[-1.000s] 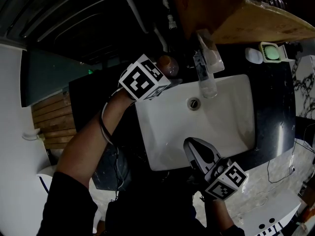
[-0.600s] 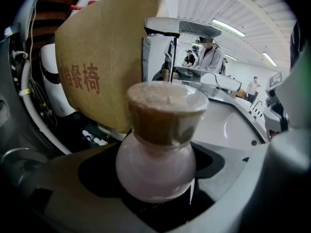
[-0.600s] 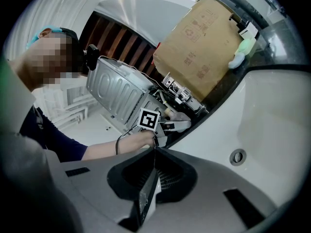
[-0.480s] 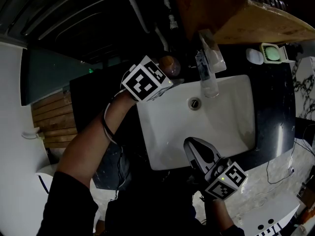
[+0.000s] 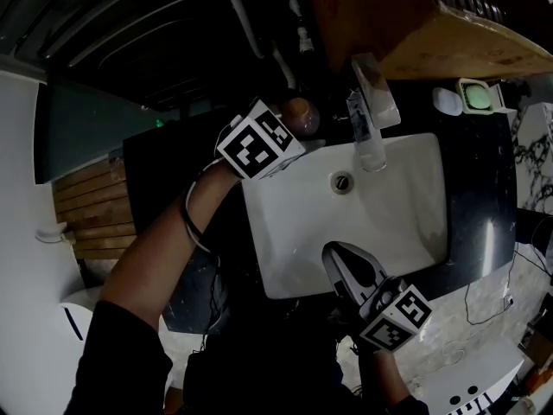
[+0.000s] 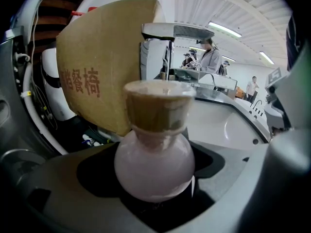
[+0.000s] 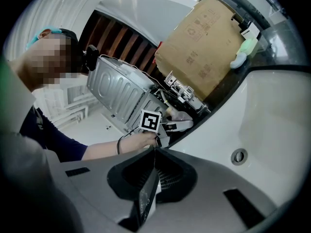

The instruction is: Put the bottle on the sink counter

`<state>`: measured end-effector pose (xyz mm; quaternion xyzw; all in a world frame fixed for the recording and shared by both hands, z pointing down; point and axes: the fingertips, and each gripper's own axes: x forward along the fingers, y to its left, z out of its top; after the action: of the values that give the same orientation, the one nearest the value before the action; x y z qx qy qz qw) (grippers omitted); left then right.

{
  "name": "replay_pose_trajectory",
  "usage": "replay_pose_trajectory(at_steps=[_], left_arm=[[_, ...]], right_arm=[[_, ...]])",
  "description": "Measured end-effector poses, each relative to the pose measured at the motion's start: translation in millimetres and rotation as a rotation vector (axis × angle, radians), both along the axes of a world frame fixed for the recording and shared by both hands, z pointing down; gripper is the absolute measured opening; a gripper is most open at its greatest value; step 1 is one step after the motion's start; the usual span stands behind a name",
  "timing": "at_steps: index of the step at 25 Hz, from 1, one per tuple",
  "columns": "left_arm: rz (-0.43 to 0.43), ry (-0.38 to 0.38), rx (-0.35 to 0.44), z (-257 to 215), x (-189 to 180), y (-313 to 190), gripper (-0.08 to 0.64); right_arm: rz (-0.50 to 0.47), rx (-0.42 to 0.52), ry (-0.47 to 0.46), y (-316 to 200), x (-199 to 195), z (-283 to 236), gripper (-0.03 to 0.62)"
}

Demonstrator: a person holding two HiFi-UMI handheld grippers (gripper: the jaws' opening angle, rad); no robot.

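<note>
Head view looks steeply down on a white rectangular sink (image 5: 406, 232) sunk into a dark, glossy desk (image 5: 484, 197), with a round metal drain (image 5: 343, 181) near the back of the basin. A chrome tap (image 5: 367, 124) with a flat, angular spout reaches over the rim. Behind it, a brown cardboard box (image 5: 406, 24) overhangs the back of the desk, and a small white dish holding something pale green (image 5: 475, 93) sits at the far right corner. Pale veined stone (image 5: 484, 318) borders the desk at the near side, and wooden slats (image 5: 91, 214) show at the left.

The left gripper (image 5: 294, 132) is at the back left corner of the sink, clenched on the bottle (image 5: 295, 112). In the left gripper view the bottle has a smooth, round, milky pink body and a wide tan cap, standing upright between the jaws. Its base is hidden behind the jaws, so whether it touches the desk cannot be told. Red print marks the matt box behind it.

The right gripper (image 5: 346, 266) hangs over the near edge of the sink, its jaws pressed together with nothing between them.

Much of the head view is dim, and the space beyond the desk's back edge is hard to make out.
</note>
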<state>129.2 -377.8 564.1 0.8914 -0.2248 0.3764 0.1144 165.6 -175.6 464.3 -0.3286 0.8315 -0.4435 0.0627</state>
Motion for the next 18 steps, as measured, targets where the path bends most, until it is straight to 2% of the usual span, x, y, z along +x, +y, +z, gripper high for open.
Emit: replay_pose_trajectory(at_steps=[9, 18], left_arm=[[0.005, -0.005, 0.024, -4.5, -5.7, 0.0, 0.41], [0.017, 0.042, 0.018, -17.8, -11.3, 9.9, 0.411]], right_arm=[[-0.002, 0.006, 0.004, -0.3, -5.3, -4.7, 0.026], [-0.006, 0.019, 0.009, -1.3, -19.1, -13.0, 0.026]])
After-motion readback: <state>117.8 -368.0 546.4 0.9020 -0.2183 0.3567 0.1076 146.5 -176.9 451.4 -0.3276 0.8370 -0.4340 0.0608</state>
